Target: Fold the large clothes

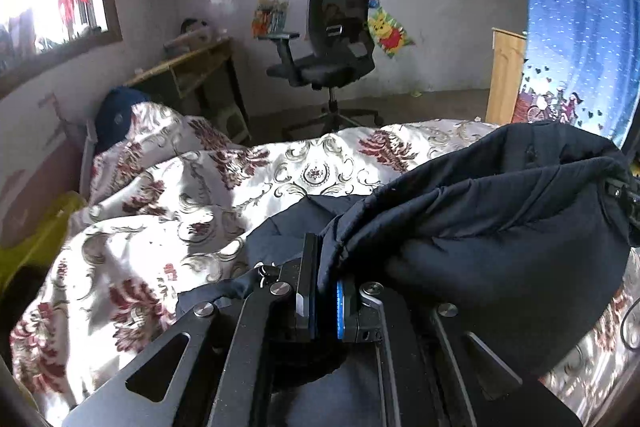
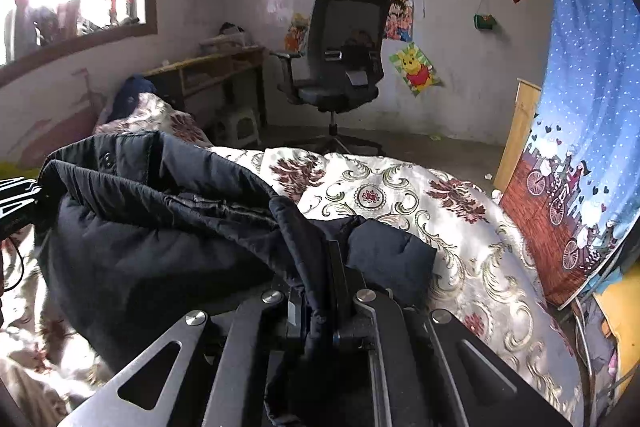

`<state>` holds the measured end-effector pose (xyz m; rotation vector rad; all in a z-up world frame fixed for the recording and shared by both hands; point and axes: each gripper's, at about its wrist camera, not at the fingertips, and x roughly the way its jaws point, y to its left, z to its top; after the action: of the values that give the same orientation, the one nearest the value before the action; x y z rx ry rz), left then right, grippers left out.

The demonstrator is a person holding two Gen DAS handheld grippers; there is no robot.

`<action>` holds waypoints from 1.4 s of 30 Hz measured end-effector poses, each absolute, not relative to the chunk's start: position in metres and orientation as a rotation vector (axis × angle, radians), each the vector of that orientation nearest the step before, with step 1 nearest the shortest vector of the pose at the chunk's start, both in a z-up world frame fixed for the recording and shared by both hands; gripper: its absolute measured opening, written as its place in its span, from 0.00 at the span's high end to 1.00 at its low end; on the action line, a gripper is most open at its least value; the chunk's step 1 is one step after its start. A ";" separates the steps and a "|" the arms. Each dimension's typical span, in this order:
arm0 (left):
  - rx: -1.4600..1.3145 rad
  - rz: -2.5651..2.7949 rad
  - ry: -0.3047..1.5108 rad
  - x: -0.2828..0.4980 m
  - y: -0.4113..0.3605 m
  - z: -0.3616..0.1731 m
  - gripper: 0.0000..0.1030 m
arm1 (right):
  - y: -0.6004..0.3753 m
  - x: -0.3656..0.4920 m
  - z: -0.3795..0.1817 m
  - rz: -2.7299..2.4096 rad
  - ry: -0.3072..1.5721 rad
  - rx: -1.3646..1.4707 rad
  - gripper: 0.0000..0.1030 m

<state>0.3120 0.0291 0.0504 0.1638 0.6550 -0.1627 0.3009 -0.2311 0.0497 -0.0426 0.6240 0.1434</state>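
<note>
Grippers clamping jacket above floral bedspread.

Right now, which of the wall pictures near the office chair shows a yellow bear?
The tilted Winnie-the-Pooh poster, low and right of the office chair. The posters beside the chair back show other cartoon figures.

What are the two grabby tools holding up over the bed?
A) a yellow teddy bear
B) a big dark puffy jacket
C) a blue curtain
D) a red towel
B: the left gripper and the right gripper each have their jaws shut on an edge of the dark puffy jacket, which sags between them above the flowered bedspread.
</note>
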 end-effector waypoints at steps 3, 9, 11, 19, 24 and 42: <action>0.152 -0.158 0.686 0.338 0.028 0.034 0.95 | -0.228 0.331 0.031 0.129 0.654 -0.058 0.93; 0.185 -0.150 0.738 0.382 0.023 -0.004 0.95 | -0.225 0.375 -0.013 0.094 0.721 -0.066 0.92; 0.185 -0.150 0.746 0.390 0.023 -0.009 0.95 | -0.225 0.383 -0.026 0.084 0.739 -0.059 0.92; 0.123 -0.175 0.777 0.396 0.028 -0.011 0.91 | -0.226 0.387 -0.035 0.101 0.741 -0.045 0.62; 0.034 -0.163 0.782 0.393 0.042 0.003 0.57 | -0.233 0.366 -0.016 0.107 0.650 -0.026 0.20; -0.023 -0.524 0.803 0.345 0.028 -0.005 0.19 | -0.213 0.323 -0.037 0.362 0.733 0.022 0.03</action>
<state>0.3449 0.0280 -0.0052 -0.0231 0.8029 -0.5242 0.3228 -0.2130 -0.0366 0.0224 0.7332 0.3624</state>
